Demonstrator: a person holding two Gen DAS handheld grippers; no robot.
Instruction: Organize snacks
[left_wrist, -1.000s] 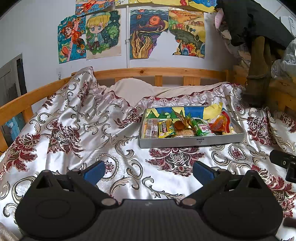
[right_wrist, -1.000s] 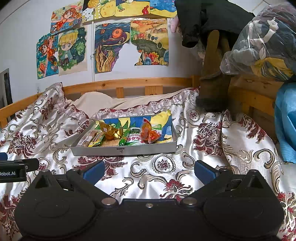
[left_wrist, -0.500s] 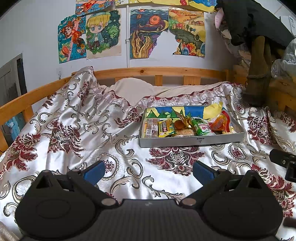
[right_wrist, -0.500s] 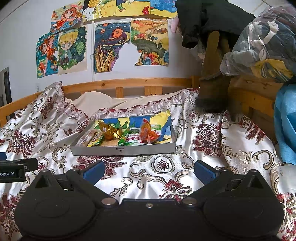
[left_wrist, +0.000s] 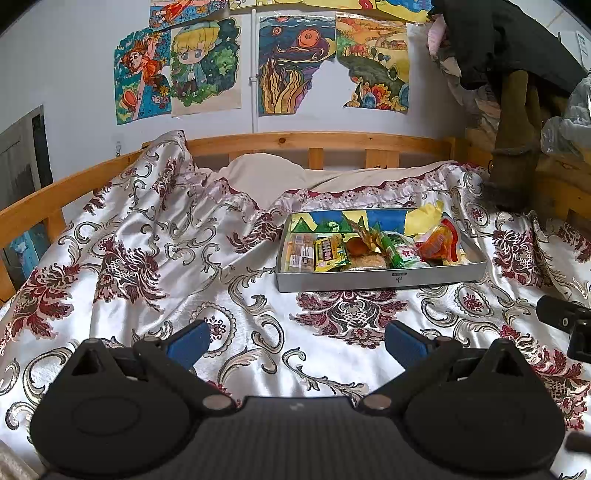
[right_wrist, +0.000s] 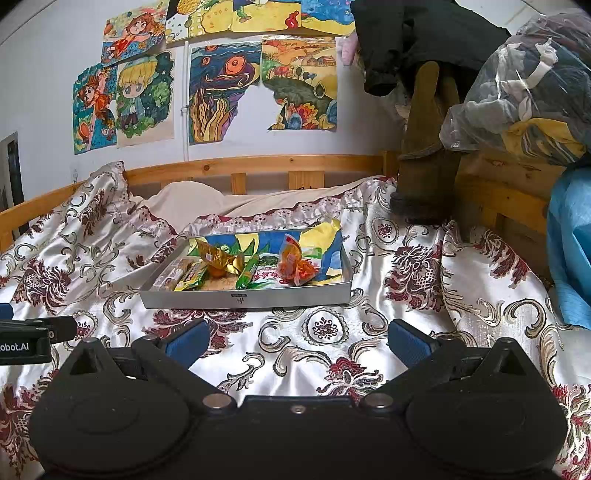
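A shallow grey tray (left_wrist: 380, 280) (right_wrist: 243, 298) lies on the patterned bedspread, holding several snack packets: a yellow-green packet (left_wrist: 328, 253), a green stick pack (left_wrist: 390, 248) (right_wrist: 248, 275), an orange bag (left_wrist: 437, 242) (right_wrist: 295, 264) and a gold wrapper (right_wrist: 218, 257). My left gripper (left_wrist: 297, 341) hovers open over the bedspread, well short of the tray and left of its middle. My right gripper (right_wrist: 297, 341) is open too, in front of the tray. Neither holds anything. Each gripper shows at the edge of the other's view (left_wrist: 565, 325) (right_wrist: 33, 334).
A wooden bed rail (left_wrist: 314, 142) runs along the back and left. Drawings hang on the wall (left_wrist: 288, 66). At the right stand a brown boot (right_wrist: 424, 173), dark clothes, a plastic bag of clothes (right_wrist: 524, 92) and blue fabric (right_wrist: 572, 243). A pillow (left_wrist: 266, 177) lies behind the tray.
The right wrist view has dropped and drawn slightly back from the tray. The left gripper has hardly moved. Both grippers stay open.
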